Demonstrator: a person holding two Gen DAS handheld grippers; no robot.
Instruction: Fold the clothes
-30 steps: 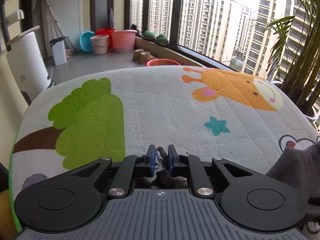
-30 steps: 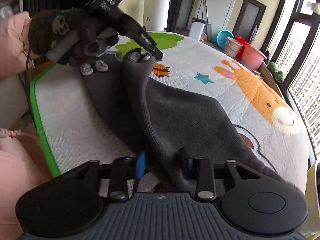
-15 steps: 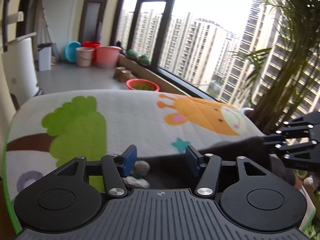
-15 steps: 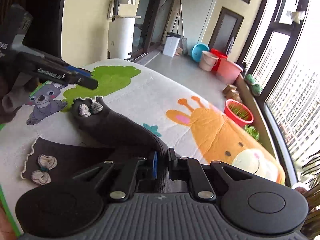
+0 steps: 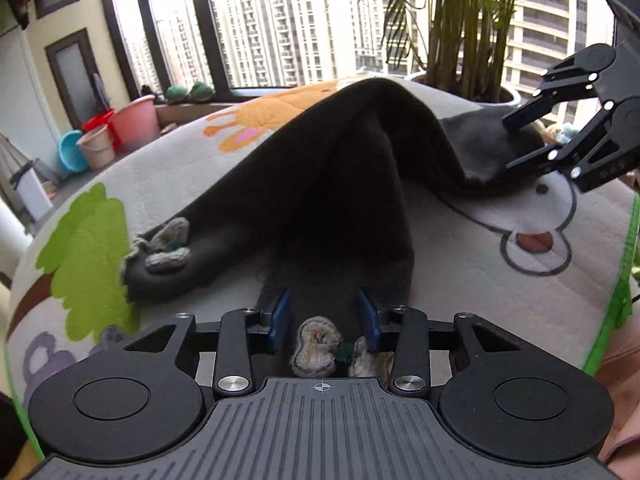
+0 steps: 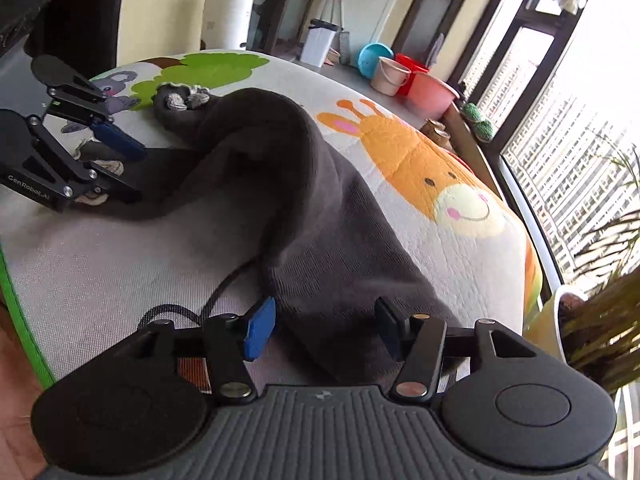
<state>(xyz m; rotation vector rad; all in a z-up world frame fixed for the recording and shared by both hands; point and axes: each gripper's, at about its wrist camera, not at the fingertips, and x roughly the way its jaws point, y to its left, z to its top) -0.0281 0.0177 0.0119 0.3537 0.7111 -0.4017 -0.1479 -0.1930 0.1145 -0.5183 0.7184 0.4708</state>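
My left tongs (image 5: 325,318) sit low at the bottom centre of the left wrist view, blue pads spread apart and gripping nothing; the hem of one leg of the dark grey trousers (image 5: 328,184) lies between them, its pale knitted bow (image 5: 316,346) just behind the pads. The other leg runs out to the left of that frame, ending in a second bow (image 5: 166,246) on the cartoon mat (image 5: 500,292). My right tongs (image 6: 322,326) are likewise wide open at the bottom of the right wrist view, level and pointing along the trousers, with the waist end of the cloth lying between the pads and a dark drawstring (image 6: 208,300) curling out to the left. The trousers hump up through the middle of both frames. A potted plant (image 5: 452,28) stands at the upper right of the left view, buckets (image 6: 416,80) at the upper middle of the right.
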